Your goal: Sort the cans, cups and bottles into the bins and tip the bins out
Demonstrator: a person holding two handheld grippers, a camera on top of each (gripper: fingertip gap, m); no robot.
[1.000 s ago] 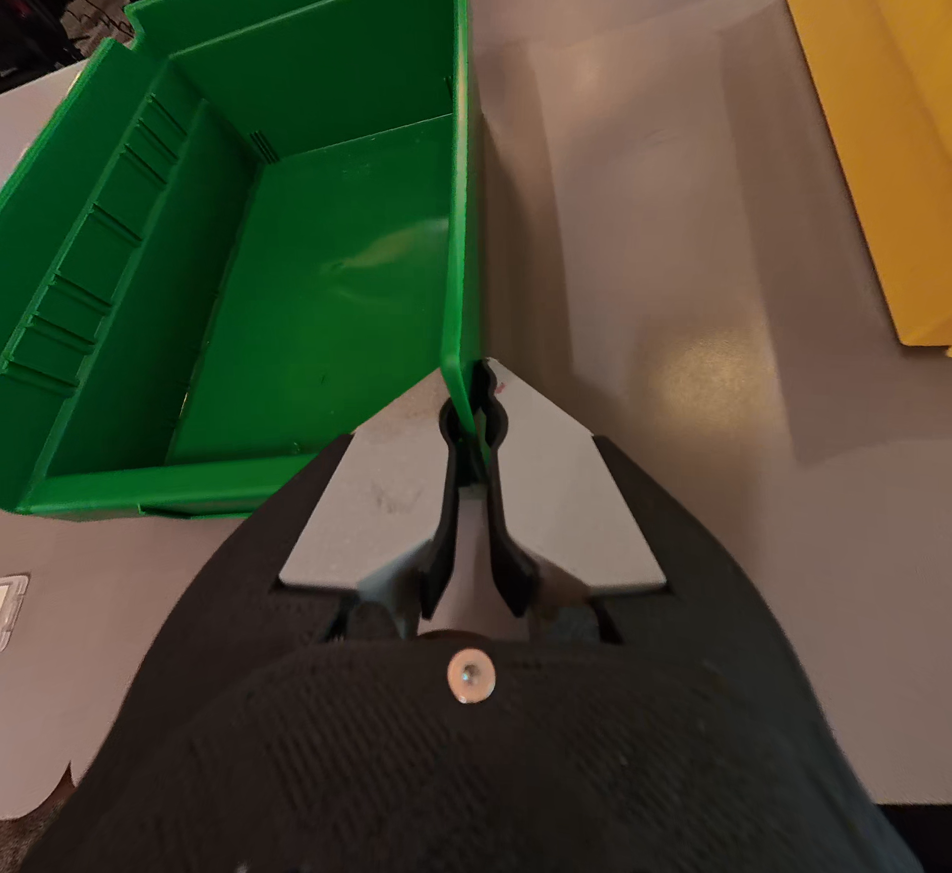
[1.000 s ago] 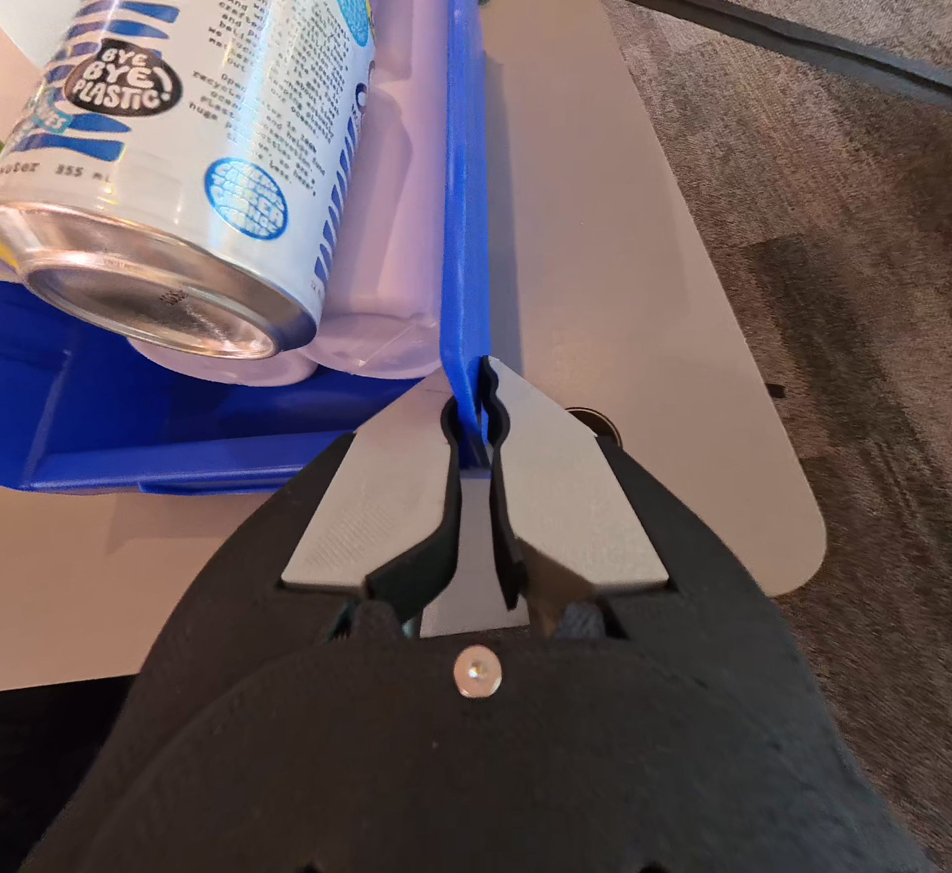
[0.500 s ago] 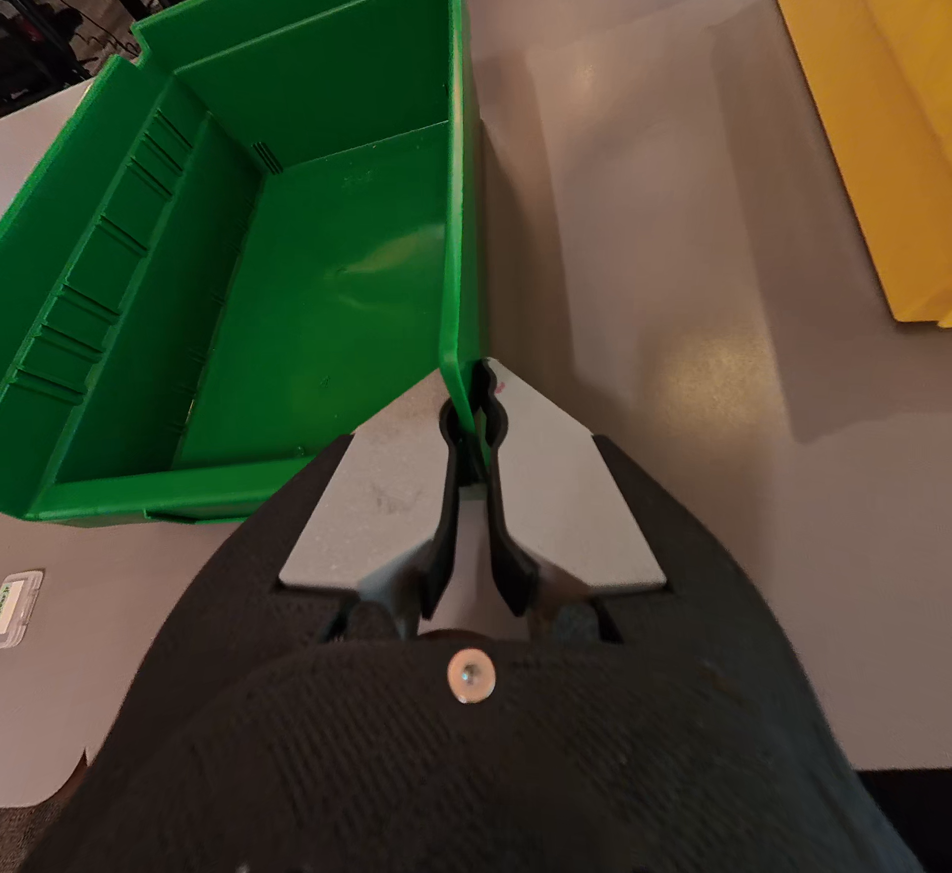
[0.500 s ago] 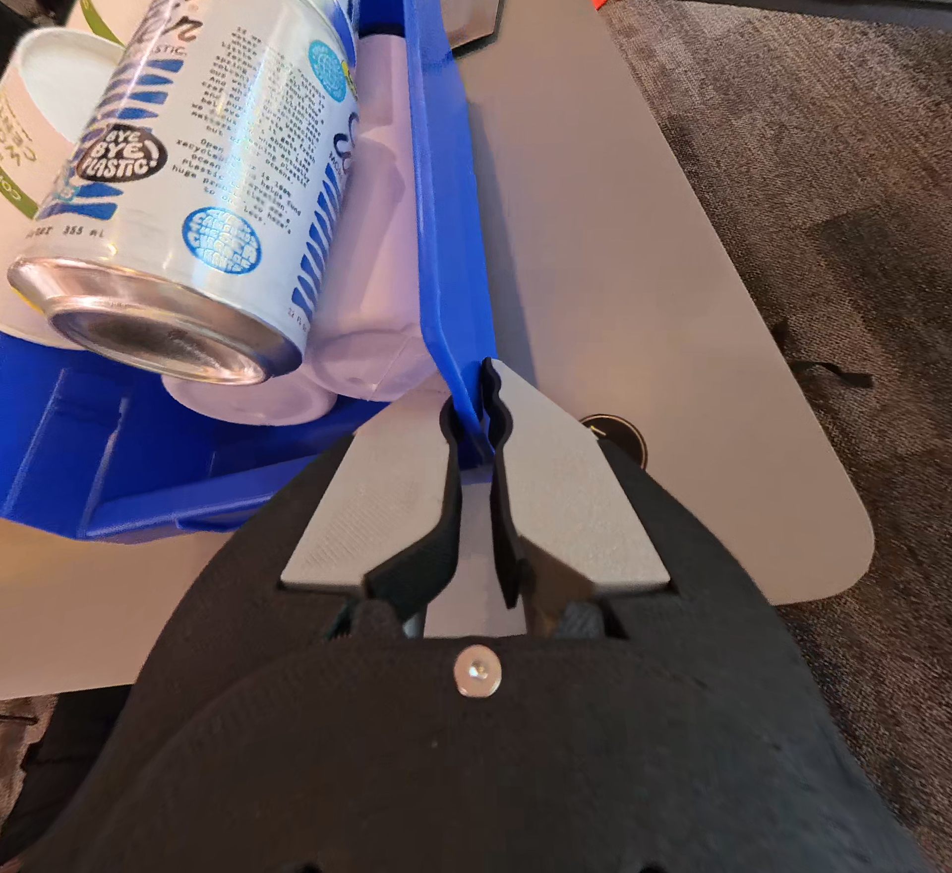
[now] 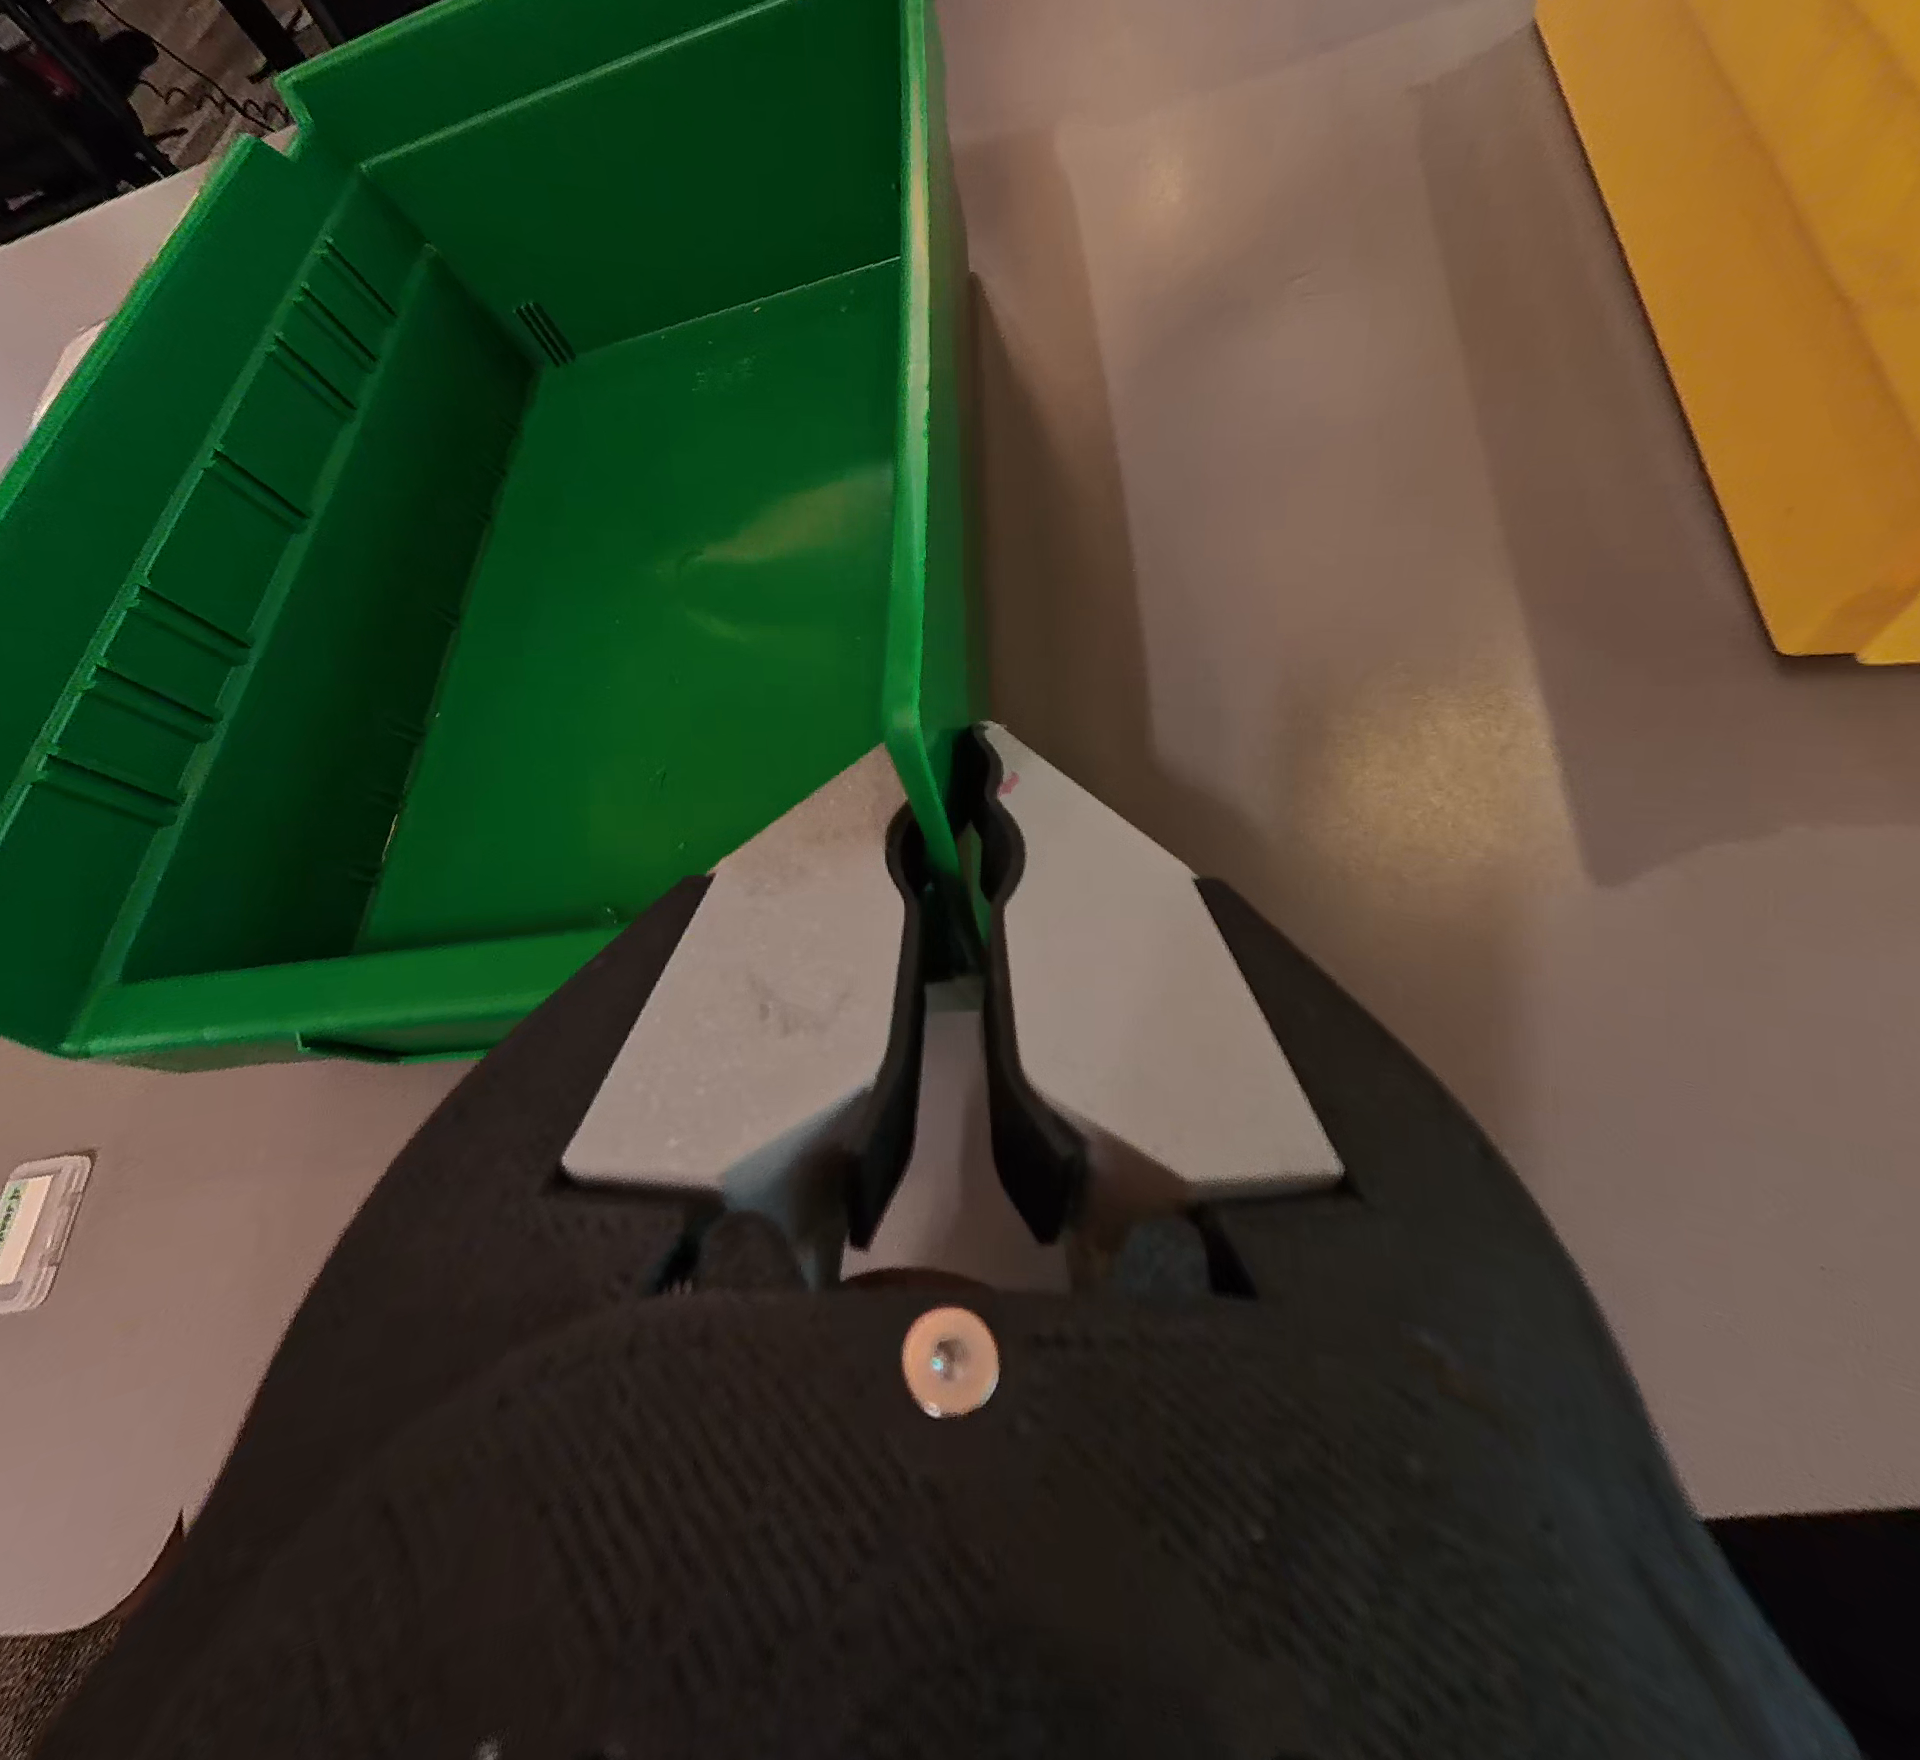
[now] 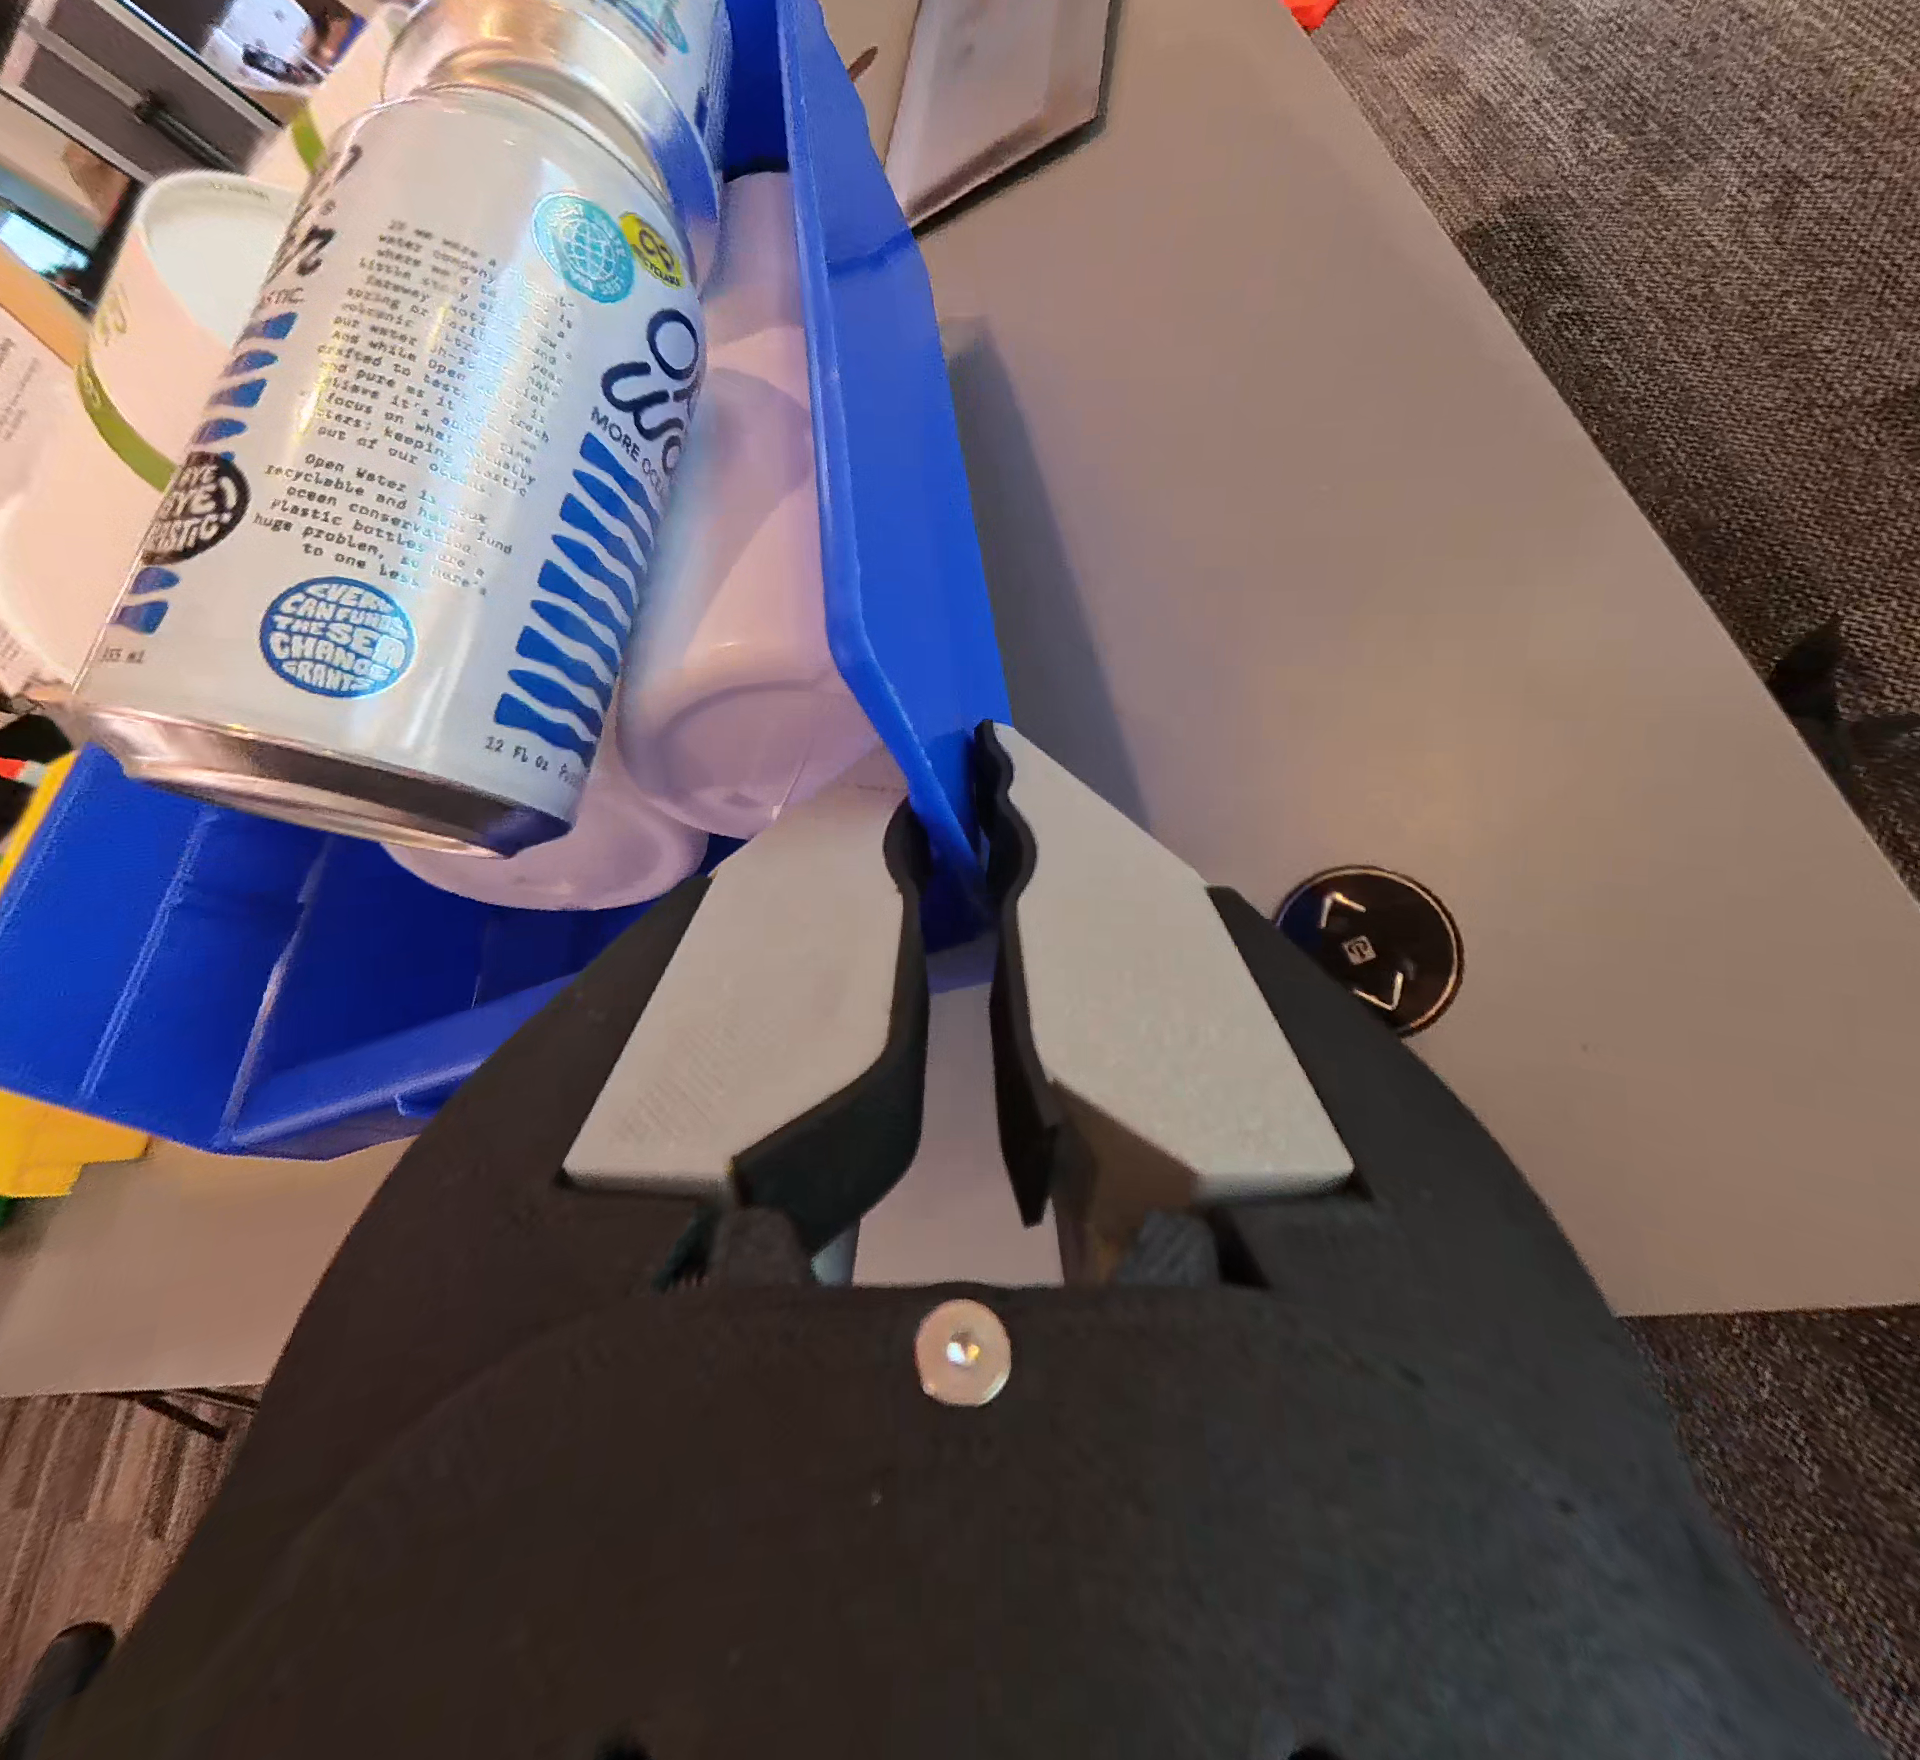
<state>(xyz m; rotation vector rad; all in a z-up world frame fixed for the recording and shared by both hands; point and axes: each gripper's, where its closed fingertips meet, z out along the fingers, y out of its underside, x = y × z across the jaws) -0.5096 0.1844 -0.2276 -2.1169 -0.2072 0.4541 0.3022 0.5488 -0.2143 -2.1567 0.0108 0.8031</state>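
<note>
The right gripper (image 6: 961,817) is clamped on the near right corner of the blue bin (image 6: 831,276), one finger inside the wall and one outside. The bin runs away from the tongs along its long axis, and it looks canted, its right wall riding higher than the left, above the grey table (image 6: 1351,463). Inside, a white and blue printed can (image 6: 416,463) lies lengthwise on top of pale lilac cans (image 6: 748,567), all with their long axes parallel to the held wall, bottoms toward the tongs. Paper cups (image 6: 197,256) show beyond the bin's left side.

The left gripper (image 5: 961,817) is likewise closed on the near right corner of the green bin (image 5: 914,360), which is empty and stretches straight ahead. A yellow bin (image 5: 1714,256) stands well apart to its right.

The tipping falls to the right hand, I'd say: the cans should roll sideways toward the low left wall, or slide out if the near end lifts further. A one-corner grip may twist under that load.
</note>
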